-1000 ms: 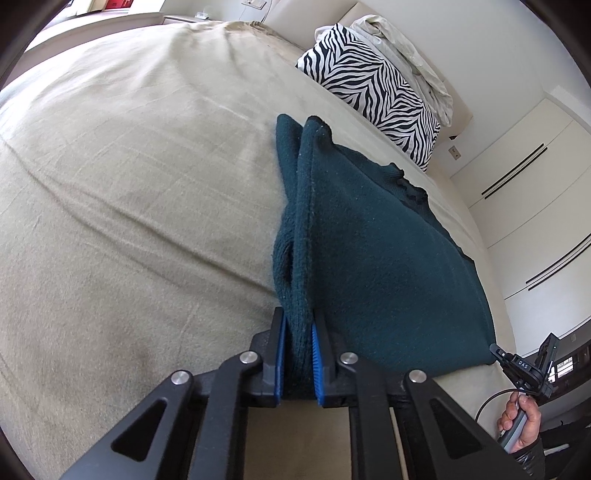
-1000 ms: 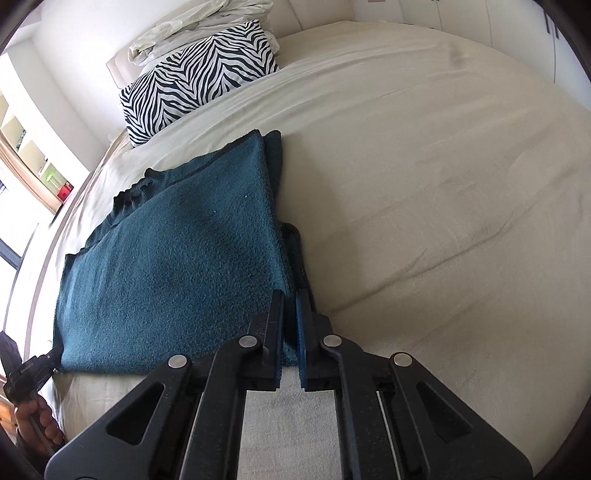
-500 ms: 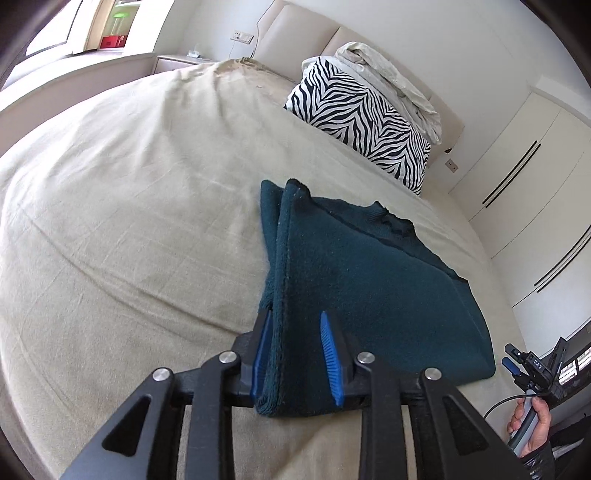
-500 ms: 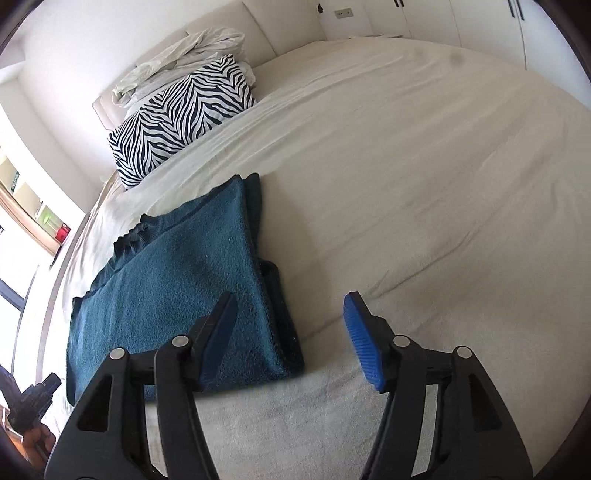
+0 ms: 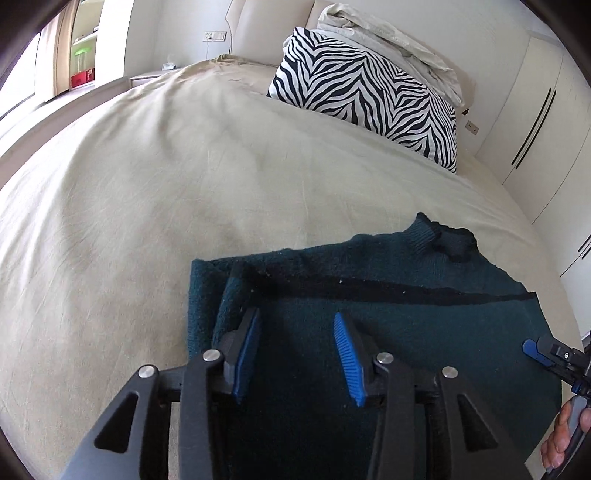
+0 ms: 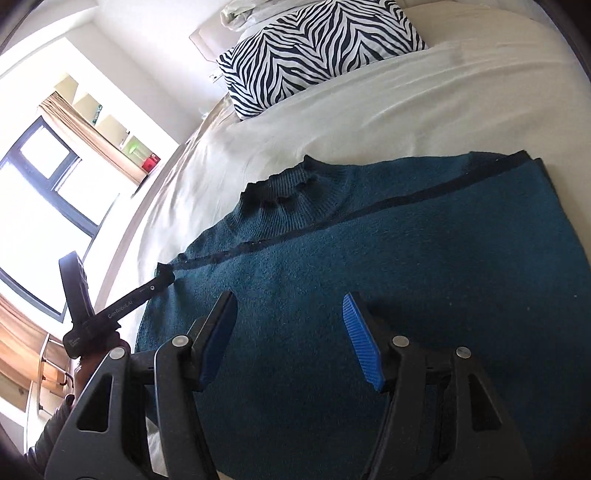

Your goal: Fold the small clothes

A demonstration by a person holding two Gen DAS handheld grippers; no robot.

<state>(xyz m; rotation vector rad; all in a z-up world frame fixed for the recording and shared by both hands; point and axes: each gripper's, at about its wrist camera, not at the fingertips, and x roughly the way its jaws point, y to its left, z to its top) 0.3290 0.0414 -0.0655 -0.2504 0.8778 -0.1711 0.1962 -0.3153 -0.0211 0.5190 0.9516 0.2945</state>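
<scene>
nearest me, the left gripper (image 5: 295, 354) has just been opening its jaws; they stand apart over the teal sweater (image 5: 369, 295), nothing pinched, though one blue pad (image 5: 245, 350) sits right against the bunched side fold (image 5: 229, 295). if that pad drags as it leaves, i'd guess it pulls the fold open again. the right gripper (image 6: 291, 336) has also just let go, jaws wide and empty above the cloth.

the sweater lies flat on the cream bed (image 5: 147, 184), near its front edge, folded in from the sides, with a dark seam line (image 6: 369, 210) running across it and the ribbed collar (image 6: 295, 199) at the far side. the knit looks thick and springy, so the folded layers may creep back once nothing holds them. the next fold would need both ends lifted evenly, or the bundle goes crooked, and a shallow grab might take only the top layer.

farther off, the zebra pillow (image 5: 365, 96) and rumpled white bedding (image 5: 388, 33) sit well clear, no hazard.
</scene>
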